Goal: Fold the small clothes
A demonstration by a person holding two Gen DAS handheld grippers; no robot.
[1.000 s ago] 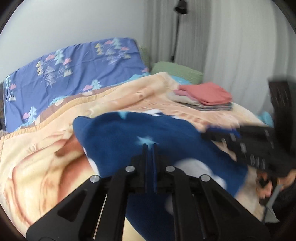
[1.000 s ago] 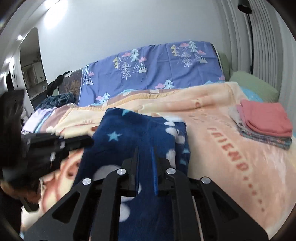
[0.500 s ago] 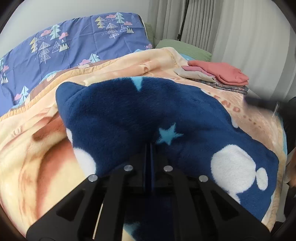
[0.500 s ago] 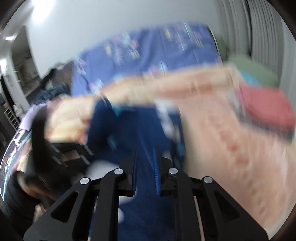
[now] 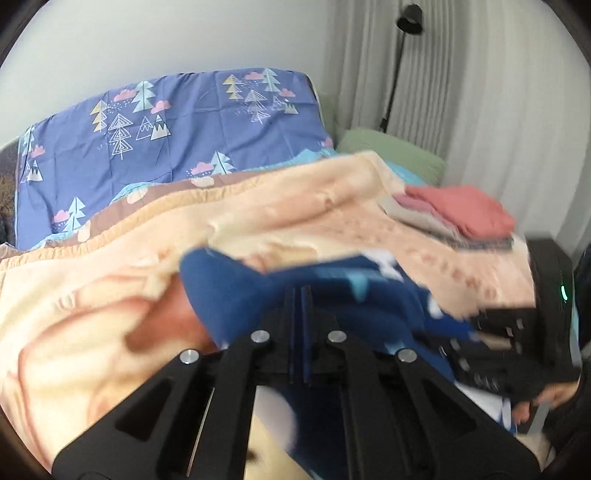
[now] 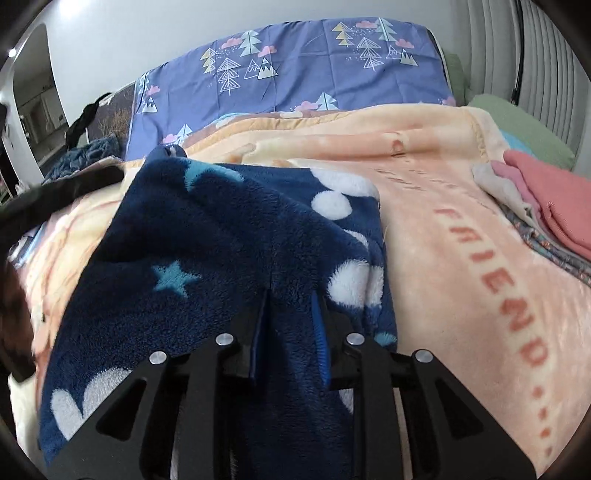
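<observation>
A navy fleece garment (image 6: 221,258) with stars and white blobs lies on the peach blanket (image 6: 461,177). My right gripper (image 6: 290,310) rests low over the near part of the garment. Its jaws are opening, with fleece lying loose between the blue pads (image 6: 319,325). In the left wrist view my left gripper (image 5: 297,295) is shut on an edge of the garment (image 5: 229,295), which looks bunched and blurred. The right gripper (image 5: 480,332) shows as a dark blur at the right of that view. At the left of the right wrist view the left gripper (image 6: 55,192) is a dark smear.
A stack of folded clothes (image 6: 546,206) topped by a salmon piece sits on the blanket at the right. A purple tree-print pillow (image 5: 166,129) and a green pillow (image 5: 391,151) lie at the head of the bed. Curtains and a floor lamp (image 5: 406,18) stand behind.
The right gripper's jaws have parted and it has sunk closer to the fleece. The left gripper has swept sideways with the garment's edge, so the fleece now looks bunched instead of spread.
</observation>
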